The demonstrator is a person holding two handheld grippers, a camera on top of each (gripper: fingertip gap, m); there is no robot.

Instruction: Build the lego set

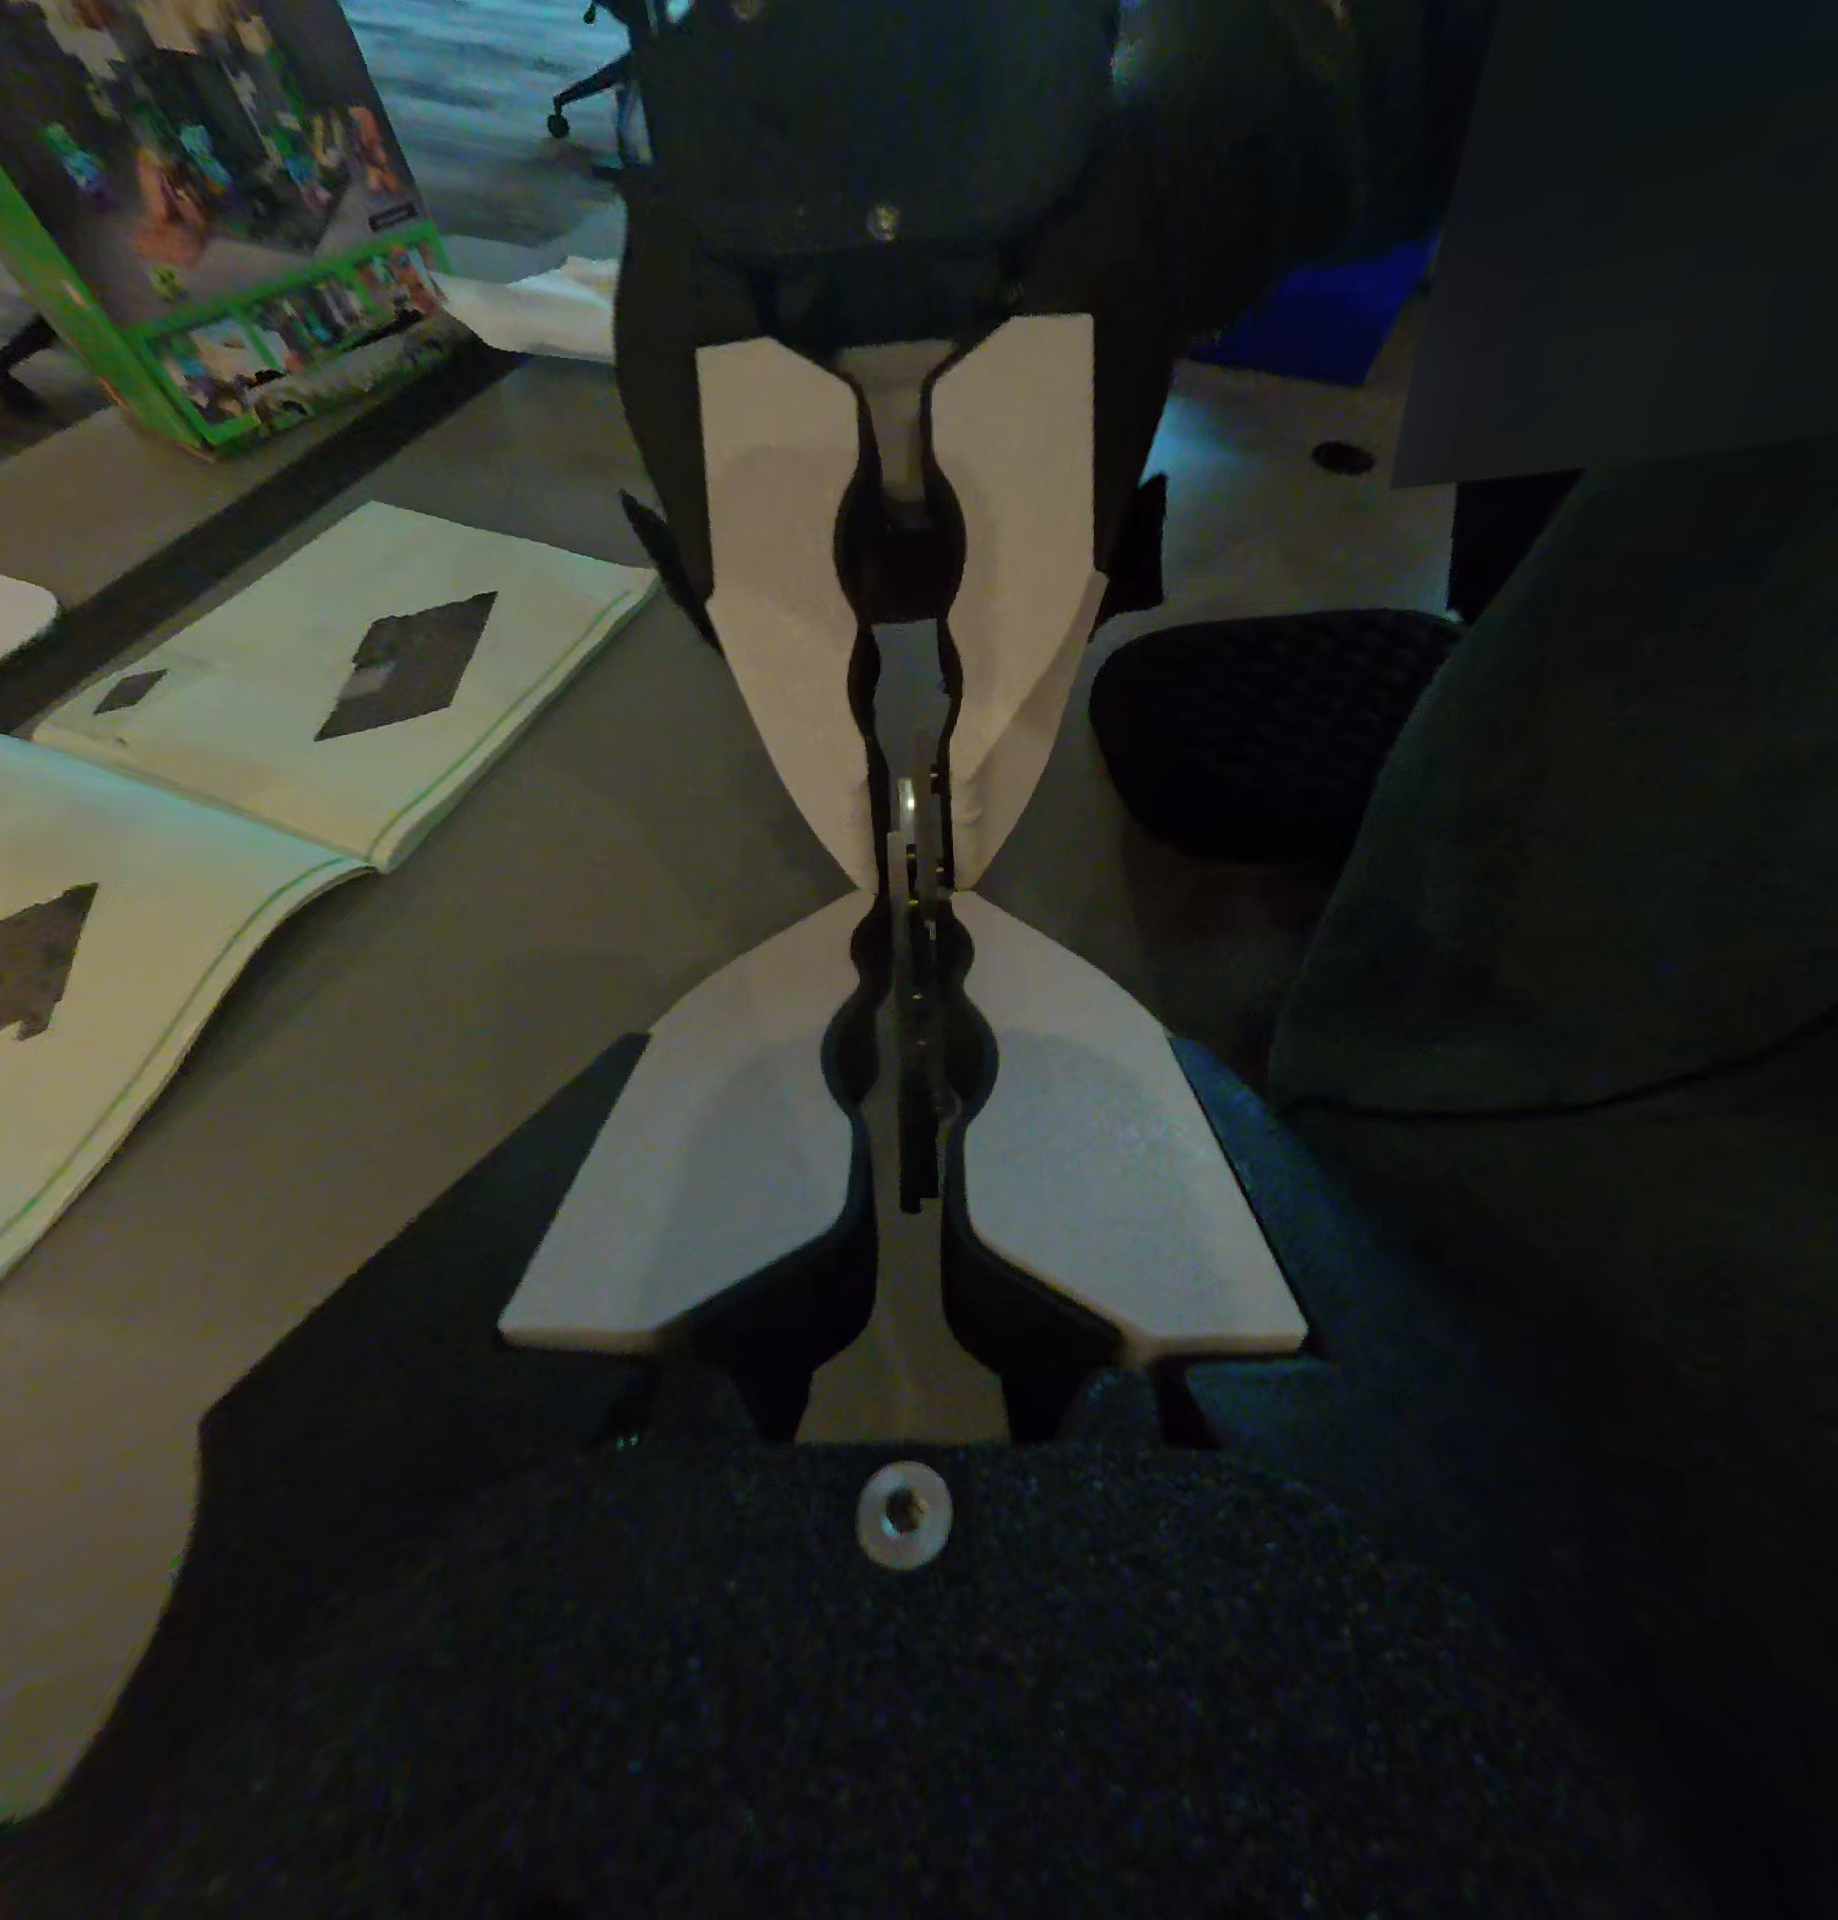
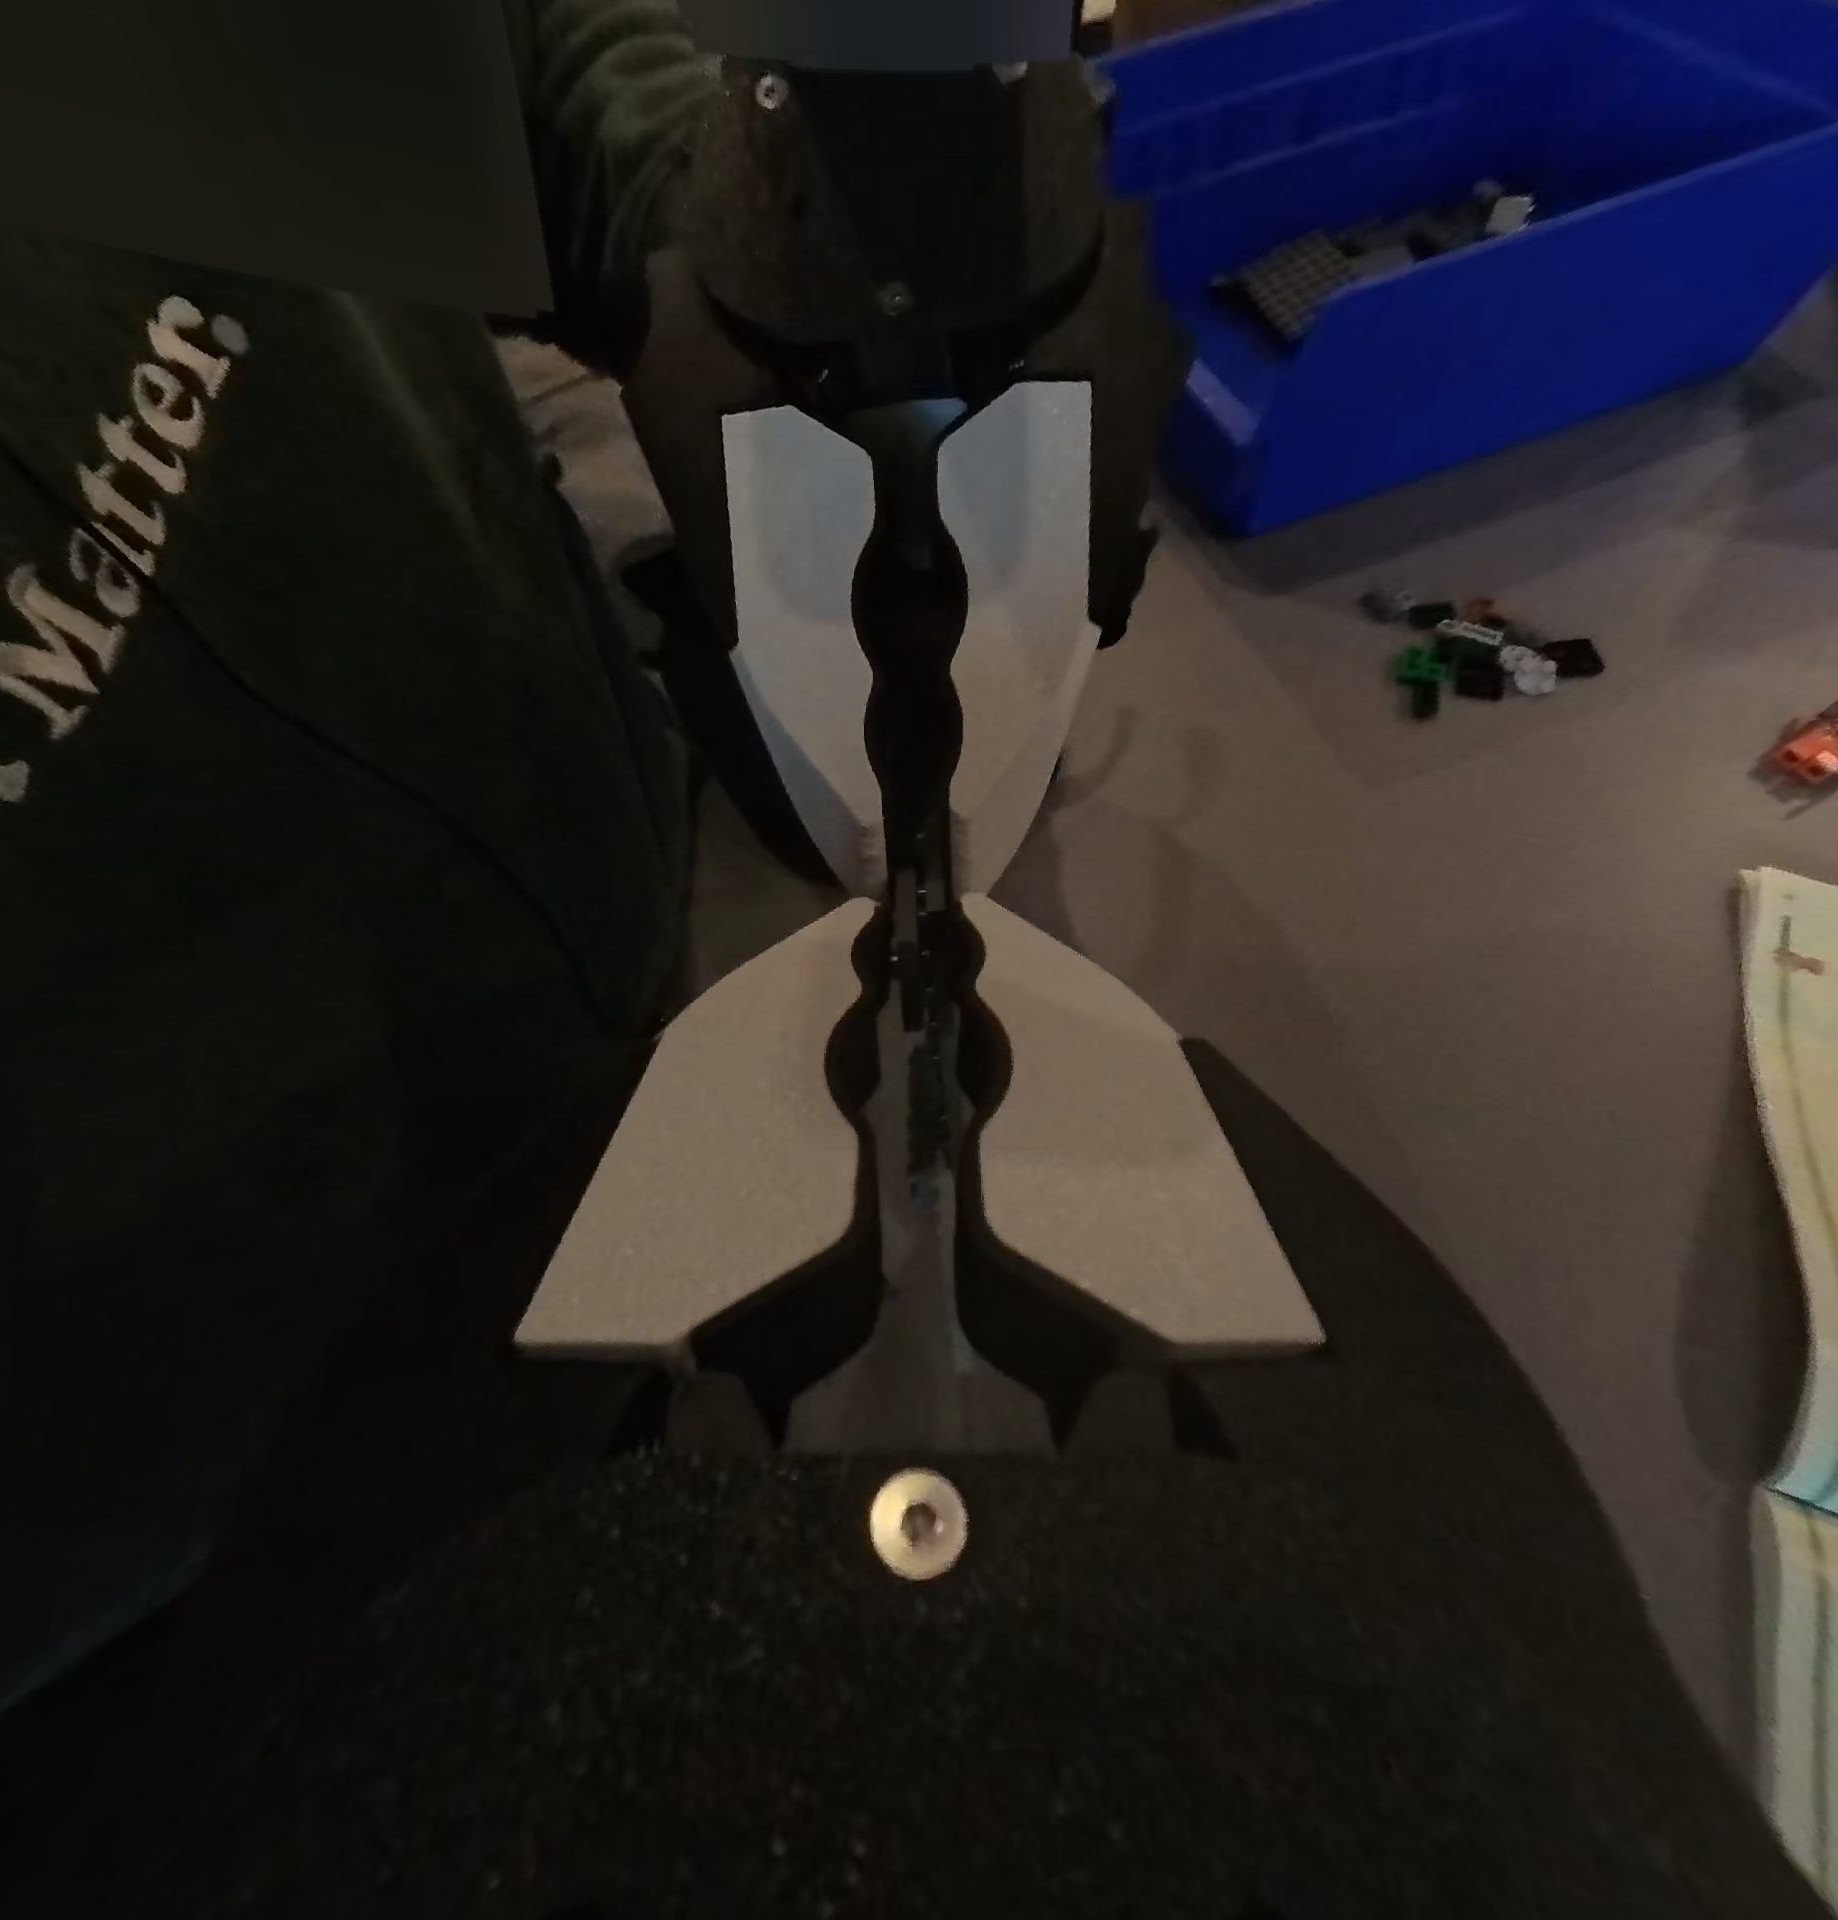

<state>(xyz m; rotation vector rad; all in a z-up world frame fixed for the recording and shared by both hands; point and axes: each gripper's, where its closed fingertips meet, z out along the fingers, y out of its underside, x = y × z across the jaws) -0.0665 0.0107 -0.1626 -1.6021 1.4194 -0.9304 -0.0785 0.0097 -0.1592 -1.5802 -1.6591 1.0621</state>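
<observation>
Grippers meet tip to tip mid-frame: left gripper (image 1: 910,904) and right gripper (image 2: 915,914) both pinch one thin dark Lego piece (image 1: 920,1039); blue bin (image 2: 1517,312) upper right.

Two grippers meet tip to tip.
The left gripper (image 1: 913,935) and right gripper (image 2: 915,935) are each nearly closed, facing one another.
</observation>
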